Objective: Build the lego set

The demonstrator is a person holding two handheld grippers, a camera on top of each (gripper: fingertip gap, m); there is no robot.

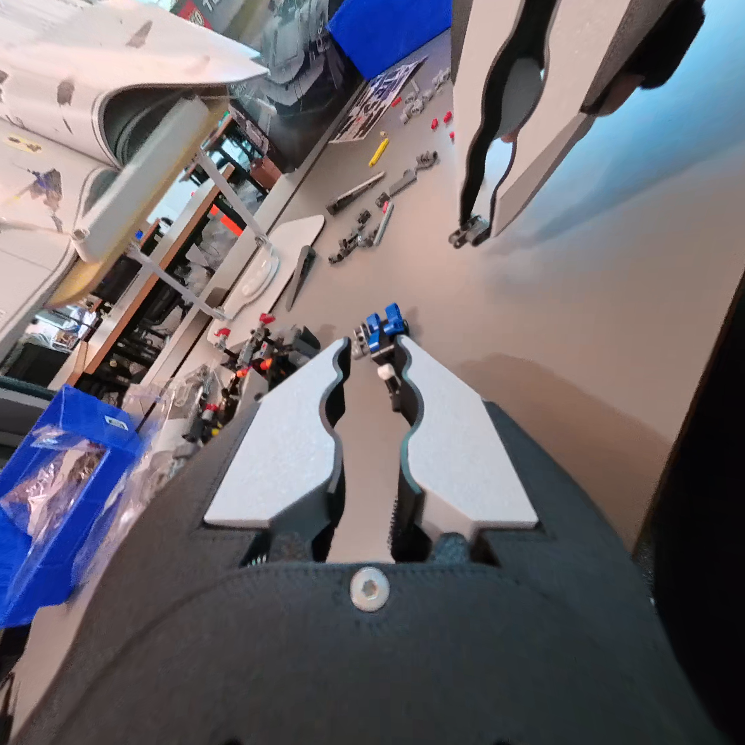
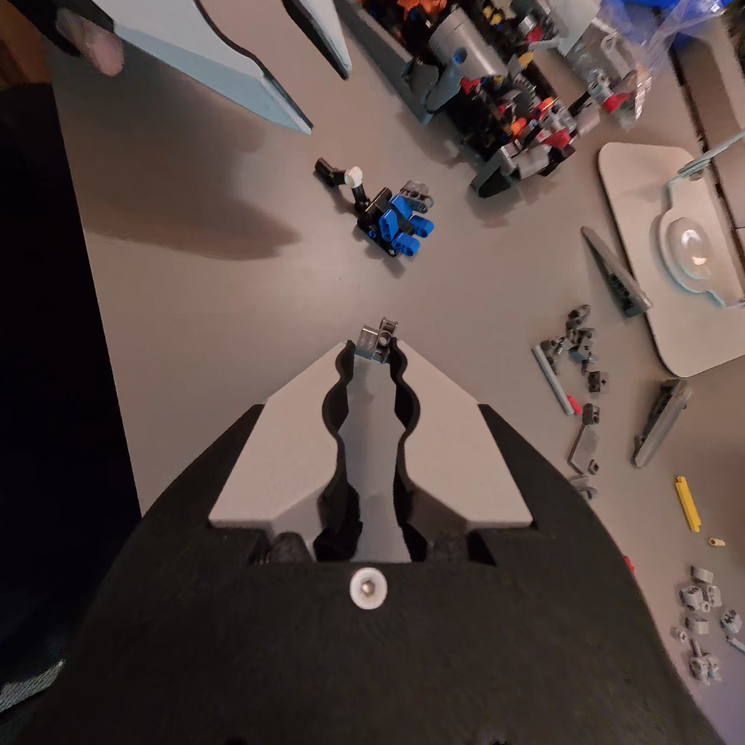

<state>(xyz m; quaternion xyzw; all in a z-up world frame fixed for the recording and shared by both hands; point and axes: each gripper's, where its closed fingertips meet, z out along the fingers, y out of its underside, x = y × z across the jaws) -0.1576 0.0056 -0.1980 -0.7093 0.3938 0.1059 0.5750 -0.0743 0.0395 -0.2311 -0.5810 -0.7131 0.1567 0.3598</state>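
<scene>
A small black-and-blue lego subassembly (image 2: 397, 219) with a white ball joint lies on the grey table (image 2: 242, 322). In the left wrist view it (image 1: 383, 334) shows just beyond my left gripper's tips. My left gripper (image 1: 373, 342) is open and empty; the right wrist view shows it (image 2: 328, 103) hovering apart from the subassembly, to its upper left. My right gripper (image 2: 373, 344) is shut on a small grey connector piece (image 2: 377, 338) held at its tips, short of the subassembly. It also shows in the left wrist view (image 1: 481, 227) holding the grey piece (image 1: 467, 234).
A large part-built model (image 2: 504, 92) stands at the far side. Loose grey pieces (image 2: 572, 350), long grey panels (image 2: 661, 419) and a yellow axle (image 2: 687, 504) lie to the right. A grey mat (image 2: 629, 193) bears a clear stand. A blue bin (image 1: 60, 483) sits left. The left gripper's tips are roughly 10 centimetres from the right gripper's. The yellow axle (image 2: 687, 504) is closer to my right gripper, around 30 centimetres from its tips; the left tips are 35 centimetres off. It turns up in the left wrist view (image 1: 378, 152) as well.
</scene>
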